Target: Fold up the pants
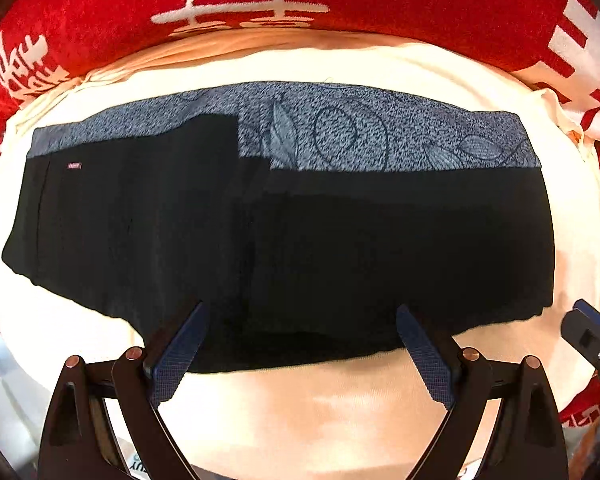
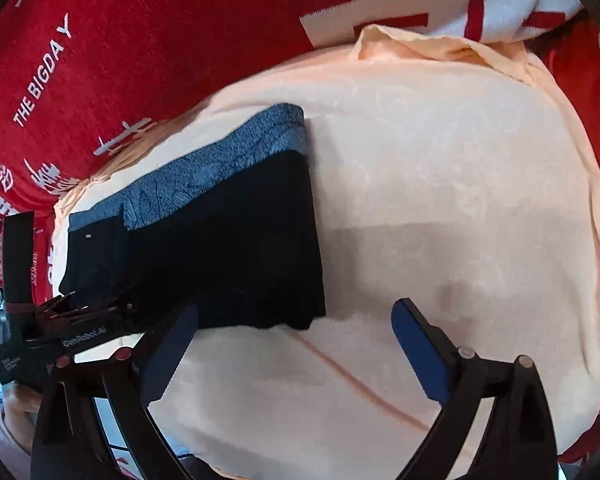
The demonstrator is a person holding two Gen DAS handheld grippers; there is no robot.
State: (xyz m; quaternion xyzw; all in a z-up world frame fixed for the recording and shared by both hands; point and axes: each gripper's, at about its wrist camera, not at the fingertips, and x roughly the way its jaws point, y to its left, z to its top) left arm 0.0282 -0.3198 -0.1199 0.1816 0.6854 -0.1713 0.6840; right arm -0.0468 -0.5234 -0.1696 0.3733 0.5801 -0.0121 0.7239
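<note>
The black pants (image 1: 300, 240) lie folded into a wide flat bundle on the cream cloth (image 1: 300, 408). Their grey patterned waistband (image 1: 360, 136) runs along the far edge. My left gripper (image 1: 300, 344) is open and empty, its fingertips just above the near edge of the pants. In the right wrist view the pants (image 2: 228, 248) lie to the left, waistband (image 2: 220, 160) at the far side. My right gripper (image 2: 296, 344) is open and empty over the cloth (image 2: 440, 200), beside the near right corner of the pants. The right gripper's tip also shows in the left wrist view (image 1: 592, 332).
A red blanket with white characters (image 1: 260, 4) surrounds the cream cloth, also in the right wrist view (image 2: 100, 60). The left gripper's body (image 2: 52, 336) shows at the left edge of the right wrist view. The cream cloth's far corner (image 2: 440, 48) is rumpled.
</note>
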